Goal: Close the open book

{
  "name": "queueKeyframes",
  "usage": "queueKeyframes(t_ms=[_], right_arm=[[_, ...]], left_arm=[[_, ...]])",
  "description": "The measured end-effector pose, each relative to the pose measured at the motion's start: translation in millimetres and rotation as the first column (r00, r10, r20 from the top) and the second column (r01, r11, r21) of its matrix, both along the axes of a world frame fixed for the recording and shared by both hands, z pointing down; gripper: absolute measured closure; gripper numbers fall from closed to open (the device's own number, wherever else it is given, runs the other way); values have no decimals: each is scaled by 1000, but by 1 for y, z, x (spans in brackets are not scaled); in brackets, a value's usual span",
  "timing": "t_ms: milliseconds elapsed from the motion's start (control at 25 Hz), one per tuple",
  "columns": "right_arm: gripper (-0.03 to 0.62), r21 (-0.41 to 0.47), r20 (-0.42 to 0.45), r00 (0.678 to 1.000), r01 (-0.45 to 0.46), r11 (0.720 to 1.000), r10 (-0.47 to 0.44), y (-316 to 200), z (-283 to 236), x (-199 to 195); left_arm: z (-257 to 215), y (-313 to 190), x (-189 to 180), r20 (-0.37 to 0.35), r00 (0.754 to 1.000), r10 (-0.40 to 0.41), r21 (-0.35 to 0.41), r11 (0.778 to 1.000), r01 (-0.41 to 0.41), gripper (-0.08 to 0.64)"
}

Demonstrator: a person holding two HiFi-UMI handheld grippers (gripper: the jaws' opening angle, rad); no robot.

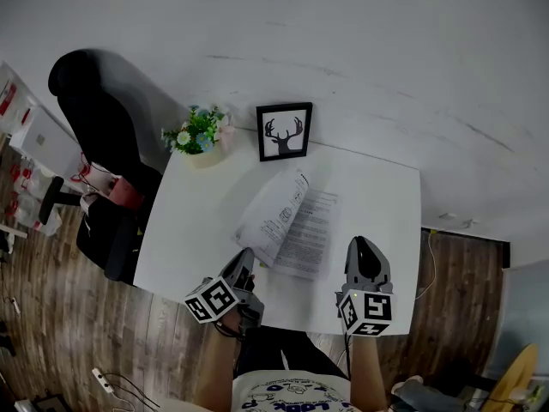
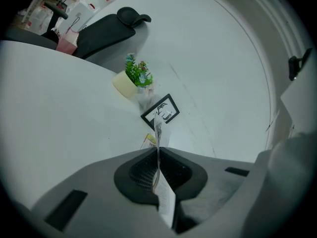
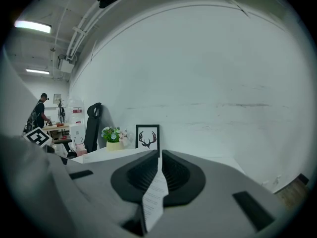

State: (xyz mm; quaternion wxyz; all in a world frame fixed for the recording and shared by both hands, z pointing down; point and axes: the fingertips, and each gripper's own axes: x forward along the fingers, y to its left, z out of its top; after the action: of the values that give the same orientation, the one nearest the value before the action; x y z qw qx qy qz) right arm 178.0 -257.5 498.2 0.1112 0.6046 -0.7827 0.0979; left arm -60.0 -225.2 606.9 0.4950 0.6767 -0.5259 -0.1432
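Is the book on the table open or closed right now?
Open. The book lies spread on the table, left pages lifted and curling, pinched in the left gripper, right page facing up.

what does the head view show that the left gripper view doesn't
Only the head view: the right tool, the open book spread out whole, and the wooden floor. Only the left gripper view: the left tool shut on a page edge. Both: plant, deer picture, black chair, white table.
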Motion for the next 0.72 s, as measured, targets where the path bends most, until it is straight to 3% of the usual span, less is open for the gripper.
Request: queueKeyframes(t_ms=[440,560,720], right_arm=[[552,0,7,997,-76,997,76,16,0,31],[552,-3,8,995,-101,995,101,21,1,41],[552,-3,12,990,-143,990,143,28,1,56]], left_arm=[[0,7,56,133,972,195,-1,980,-197,528],[6,11,73,185,949,257,-15,966,-259,528],[12,17,98,271,899,345,-33,936,-349,528]])
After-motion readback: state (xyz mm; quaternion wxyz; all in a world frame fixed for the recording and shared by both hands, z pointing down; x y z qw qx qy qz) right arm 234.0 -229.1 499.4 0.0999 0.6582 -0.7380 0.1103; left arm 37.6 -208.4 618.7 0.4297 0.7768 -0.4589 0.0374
